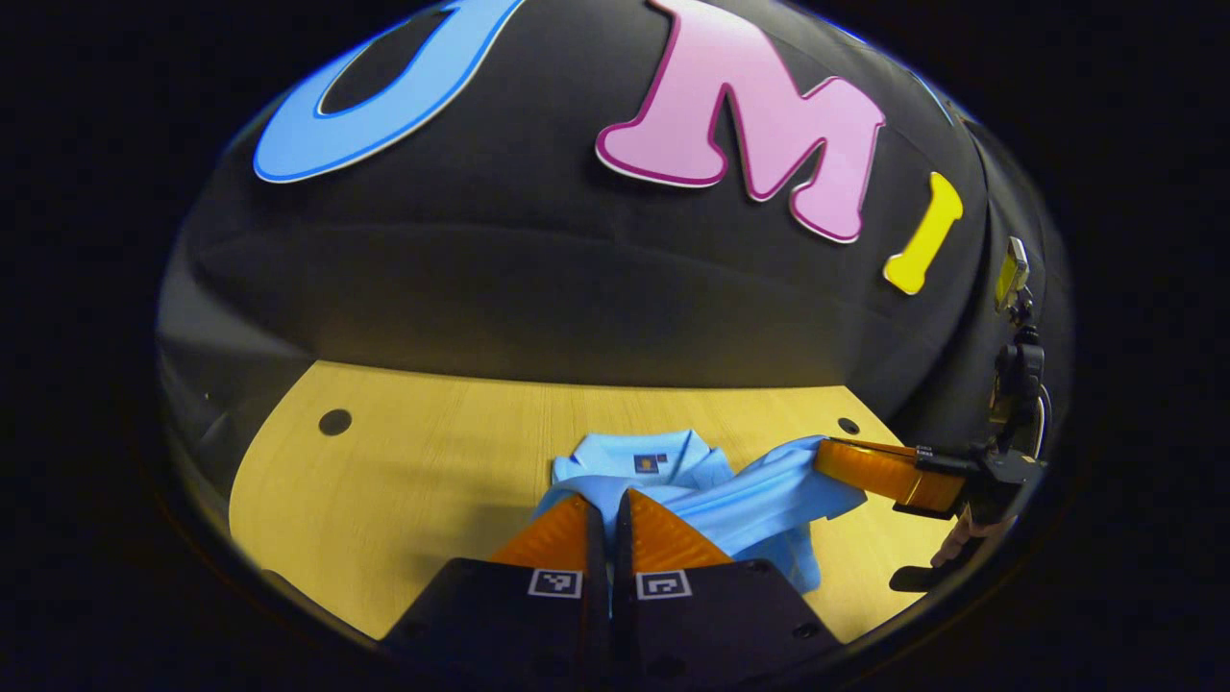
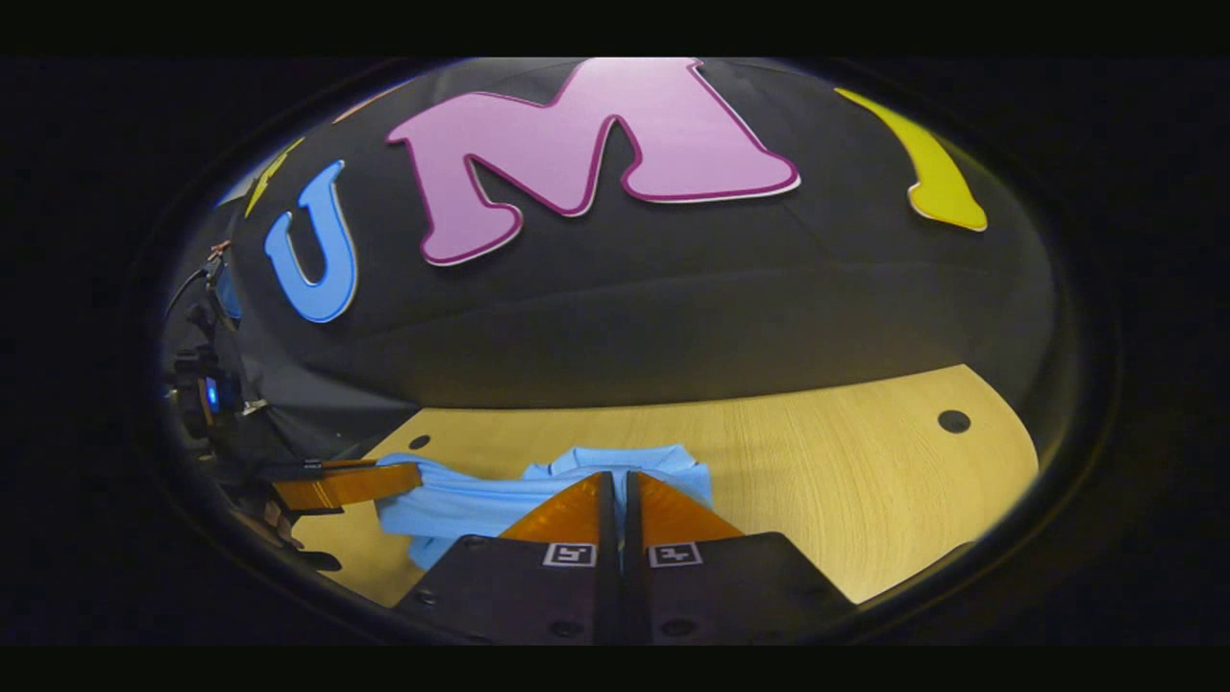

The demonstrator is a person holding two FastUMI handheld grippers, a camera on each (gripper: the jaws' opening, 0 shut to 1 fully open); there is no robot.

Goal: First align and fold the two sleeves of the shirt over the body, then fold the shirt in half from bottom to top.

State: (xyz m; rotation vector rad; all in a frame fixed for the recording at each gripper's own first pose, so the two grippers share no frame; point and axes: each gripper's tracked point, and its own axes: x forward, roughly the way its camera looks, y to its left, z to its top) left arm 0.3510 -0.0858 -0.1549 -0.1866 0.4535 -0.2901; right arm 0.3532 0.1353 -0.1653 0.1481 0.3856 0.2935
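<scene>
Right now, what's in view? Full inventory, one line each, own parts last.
shirt: one, light blue, bunched on the table near its far edge, collar toward the wall, small badge below the collar.
table: one, light wood, several dark round holes near the edges.
camera mount: one, dark, standing at the table's side in the left gripper view.
left gripper: one, fingers closed together on shirt fabric.
right gripper: one, fingers closed together on shirt fabric; in the left gripper view it comes in from the side, pulling a sleeve across.
hand: one, holding the right gripper.
</scene>
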